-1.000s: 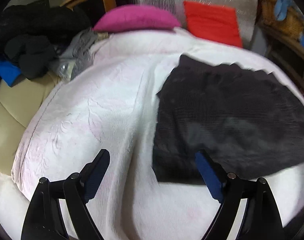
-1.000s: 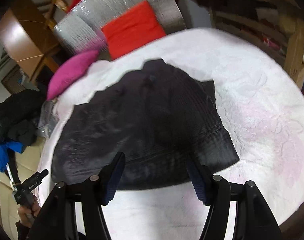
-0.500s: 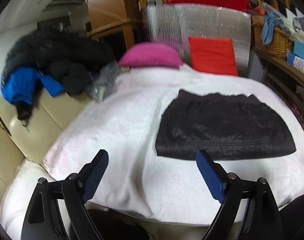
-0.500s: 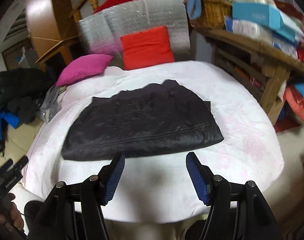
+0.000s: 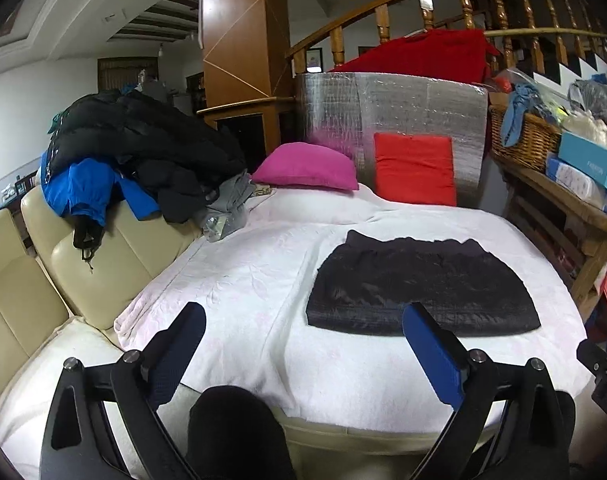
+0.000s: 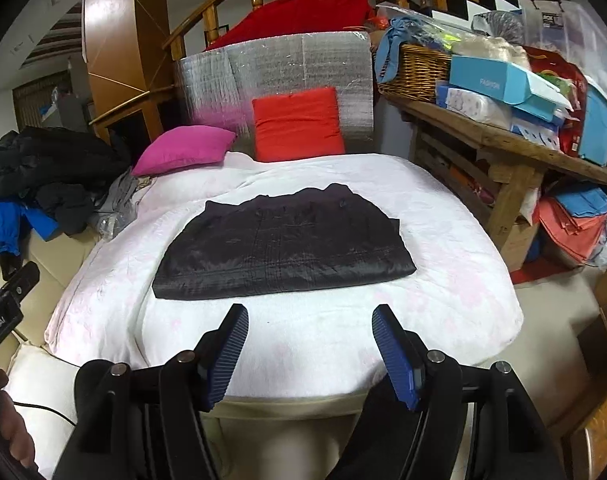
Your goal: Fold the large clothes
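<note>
Pulled back from the black garment, now lower centre, smaller. Left gripper opening, empty; right gripper spread, empty

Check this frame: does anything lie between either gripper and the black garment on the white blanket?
Nothing visible does. Only bare white blanket separates the right gripper from the folded black garment. The left gripper, jaws opening and empty, faces the same clear stretch.
</note>
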`<state>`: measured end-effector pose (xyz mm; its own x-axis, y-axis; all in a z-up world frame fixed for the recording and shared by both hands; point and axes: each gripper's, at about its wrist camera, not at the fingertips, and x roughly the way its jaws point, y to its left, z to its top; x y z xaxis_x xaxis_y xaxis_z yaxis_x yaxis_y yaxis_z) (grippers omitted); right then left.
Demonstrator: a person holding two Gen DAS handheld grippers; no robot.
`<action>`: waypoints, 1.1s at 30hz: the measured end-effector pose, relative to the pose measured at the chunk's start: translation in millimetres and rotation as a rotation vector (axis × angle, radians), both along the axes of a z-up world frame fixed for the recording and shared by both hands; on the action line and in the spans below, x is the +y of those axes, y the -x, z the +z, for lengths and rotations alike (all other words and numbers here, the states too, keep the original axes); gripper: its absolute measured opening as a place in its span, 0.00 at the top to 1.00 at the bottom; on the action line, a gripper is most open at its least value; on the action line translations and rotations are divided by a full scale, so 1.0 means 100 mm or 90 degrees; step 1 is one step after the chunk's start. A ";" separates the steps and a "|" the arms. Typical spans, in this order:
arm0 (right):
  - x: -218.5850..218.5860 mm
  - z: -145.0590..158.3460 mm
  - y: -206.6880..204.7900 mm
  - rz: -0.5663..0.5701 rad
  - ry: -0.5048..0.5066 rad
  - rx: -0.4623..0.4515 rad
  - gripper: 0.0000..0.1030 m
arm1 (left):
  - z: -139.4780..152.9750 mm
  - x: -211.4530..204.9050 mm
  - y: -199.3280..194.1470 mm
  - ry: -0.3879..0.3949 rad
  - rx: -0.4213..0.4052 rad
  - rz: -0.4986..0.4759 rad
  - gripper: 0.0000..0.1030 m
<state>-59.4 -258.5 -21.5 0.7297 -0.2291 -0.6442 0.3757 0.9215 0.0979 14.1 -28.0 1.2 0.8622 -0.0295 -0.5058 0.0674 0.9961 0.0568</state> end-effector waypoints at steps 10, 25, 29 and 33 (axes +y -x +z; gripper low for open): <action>0.05 0.01 0.10 -0.002 -0.003 -0.004 0.34 | 0.14 -0.09 0.26 -0.009 -0.033 -0.024 0.04; 0.08 0.00 0.10 -0.007 -0.007 -0.006 0.34 | 0.14 -0.08 0.29 -0.010 -0.030 -0.014 0.04; 0.07 0.03 0.12 -0.012 -0.005 -0.011 0.34 | 0.16 -0.10 0.30 -0.013 -0.036 -0.012 0.04; 0.07 0.05 0.12 -0.011 -0.003 -0.012 0.34 | 0.17 -0.09 0.32 -0.012 -0.038 -0.014 0.04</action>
<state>-71.4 -251.5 -16.4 0.7382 -0.2382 -0.6312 0.3894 0.9144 0.1103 -17.6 -37.5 18.7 0.8902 -0.0406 -0.4537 0.0859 0.9931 0.0796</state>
